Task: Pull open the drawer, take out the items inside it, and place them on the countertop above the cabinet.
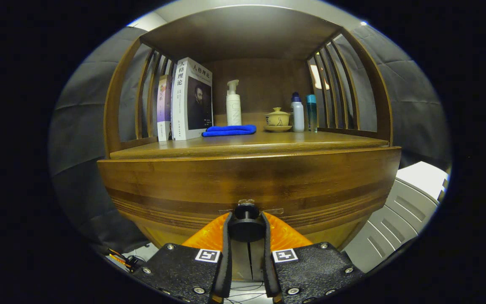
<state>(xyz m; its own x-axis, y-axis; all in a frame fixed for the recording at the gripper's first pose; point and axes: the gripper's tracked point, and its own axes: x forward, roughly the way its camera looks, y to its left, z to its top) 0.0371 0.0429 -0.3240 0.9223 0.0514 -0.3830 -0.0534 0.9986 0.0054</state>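
Observation:
A wooden cabinet faces me, and its drawer front [247, 181] is a wide brown panel below the countertop [247, 145]. A round dark knob [246, 223] sticks out from the lower middle of the drawer front. My gripper [246, 228] has its two fingers pressed on either side of this knob, shut on it. The drawer's inside is hidden behind its front.
On the countertop stand two books [190, 101] at the left, a folded blue cloth [229, 130], a white pump bottle [233, 103], a lidded cup on a saucer [277, 119], and two small bottles [304, 112]. Slatted wooden sides and a top shelf frame the space. A white slatted object [407, 202] sits to the right.

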